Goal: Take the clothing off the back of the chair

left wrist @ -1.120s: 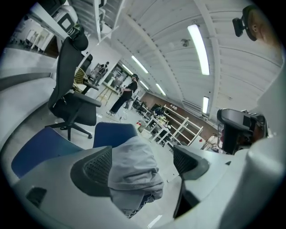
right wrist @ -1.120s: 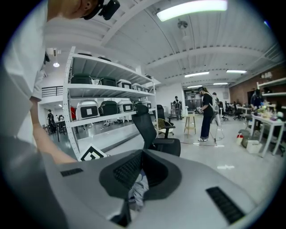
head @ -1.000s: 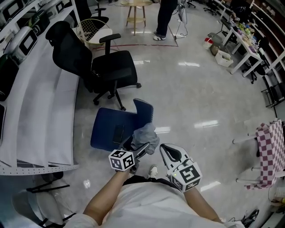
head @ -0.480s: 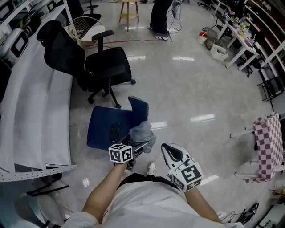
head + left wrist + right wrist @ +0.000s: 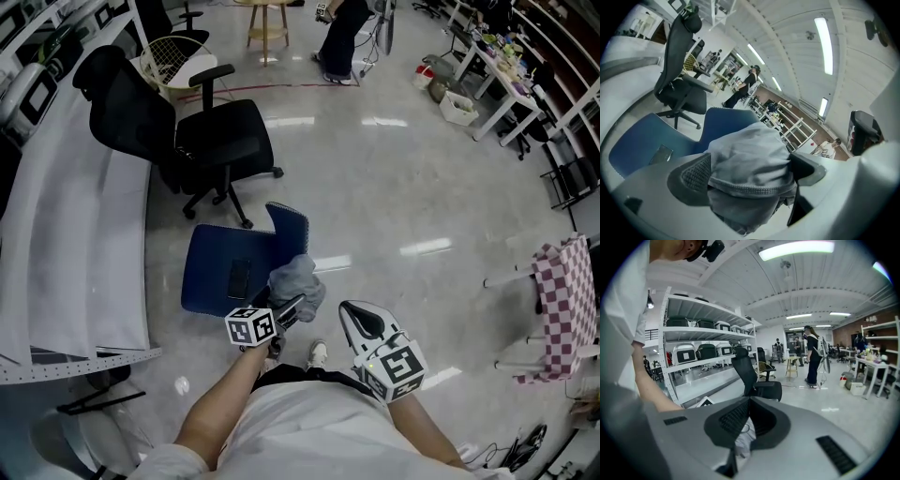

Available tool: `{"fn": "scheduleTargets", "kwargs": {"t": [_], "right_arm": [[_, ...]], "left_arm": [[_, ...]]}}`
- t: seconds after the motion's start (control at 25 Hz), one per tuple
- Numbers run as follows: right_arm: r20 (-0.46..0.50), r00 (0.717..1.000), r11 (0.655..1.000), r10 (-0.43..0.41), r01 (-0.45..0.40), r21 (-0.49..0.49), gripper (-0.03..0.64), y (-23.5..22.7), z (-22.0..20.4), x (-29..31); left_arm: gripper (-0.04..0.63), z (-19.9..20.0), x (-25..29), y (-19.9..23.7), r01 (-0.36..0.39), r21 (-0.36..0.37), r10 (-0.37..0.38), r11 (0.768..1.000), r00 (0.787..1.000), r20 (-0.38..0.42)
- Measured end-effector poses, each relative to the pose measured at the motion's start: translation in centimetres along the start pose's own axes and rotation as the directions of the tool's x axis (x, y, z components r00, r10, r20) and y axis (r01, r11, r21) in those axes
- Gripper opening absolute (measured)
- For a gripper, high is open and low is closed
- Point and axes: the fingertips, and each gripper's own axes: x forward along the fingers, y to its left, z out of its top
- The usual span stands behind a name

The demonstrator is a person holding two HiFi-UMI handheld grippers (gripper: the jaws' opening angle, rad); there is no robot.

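A grey piece of clothing (image 5: 298,281) hangs bunched over the back of a blue chair (image 5: 220,272), just ahead of me. My left gripper (image 5: 292,307) is at the clothing with its jaws spread wide. In the left gripper view the clothing (image 5: 750,154) fills the gap between the two pads (image 5: 691,176), and I cannot see them pressing on it. My right gripper (image 5: 361,323) hangs to the right of the chair, apart from the clothing. Its jaws meet at the tips in the right gripper view (image 5: 746,401) and hold nothing.
A small dark flat object (image 5: 238,277) lies on the blue seat. A black office chair (image 5: 206,141) stands behind it, beside long white shelving (image 5: 84,244). Farther back are a wire basket (image 5: 178,56), a wooden stool (image 5: 265,19) and a standing person (image 5: 342,33). A checked cloth (image 5: 562,300) is at right.
My left gripper has sunk a little at the clothing on the chair back. The right gripper has kept still.
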Motion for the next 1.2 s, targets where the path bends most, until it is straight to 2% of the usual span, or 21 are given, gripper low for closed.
{"fn": "scheduleTargets", "kwargs": {"t": [0.08, 0.12, 0.2, 0.24, 0.36, 0.6, 0.84, 1.2], "right_arm": [[0.008, 1.0, 1.0, 0.012, -0.012, -0.002, 0.017, 0.2, 0.1, 0.1], [0.012, 1.0, 1.0, 0.019, -0.019, -0.005, 0.017, 0.2, 0.2, 0.1], [0.018, 0.999, 1.0, 0.03, -0.03, -0.008, 0.017, 0.4, 0.2, 0.0], [0.021, 0.999, 0.999, 0.034, -0.034, -0.009, 0.017, 0.4, 0.3, 0.0], [0.029, 0.999, 0.999, 0.046, -0.046, -0.014, 0.017, 0.4, 0.4, -0.5], [0.037, 0.997, 0.998, 0.065, -0.064, -0.016, 0.017, 0.4, 0.1, -1.1], [0.051, 0.994, 0.995, 0.101, -0.1, -0.024, 0.017, 0.7, -0.1, -1.5], [0.099, 0.976, 0.981, 0.195, -0.192, -0.037, 0.017, 1.5, 0.2, -2.3]], "left_arm": [[0.529, 0.0, -0.3, -0.3, 0.007, -0.001, -0.007, 1.0, 1.0, 0.002], [0.489, 0.0, -0.4, -0.7, 0.024, 0.001, -0.024, 1.0, 1.0, 0.002], [0.327, 0.0, -0.6, -1.7, 0.068, 0.0, -0.068, 0.998, 0.998, -0.001], [0.283, 0.0, -0.6, -2.1, 0.081, 0.0, -0.081, 0.997, 0.997, 0.0], [0.243, 0.1, -0.8, -2.8, 0.083, 0.013, -0.083, 0.996, 0.996, 0.015], [0.075, 0.9, -2.0, -3.5, 0.086, 0.014, -0.087, 0.996, 0.993, 0.078], [0.041, 1.6, -3.1, -5.4, 0.084, 0.008, -0.085, 0.996, 0.987, 0.135], [0.038, 2.4, -6.3, -9.2, 0.071, -0.005, -0.068, 0.997, 0.965, 0.253]]}}
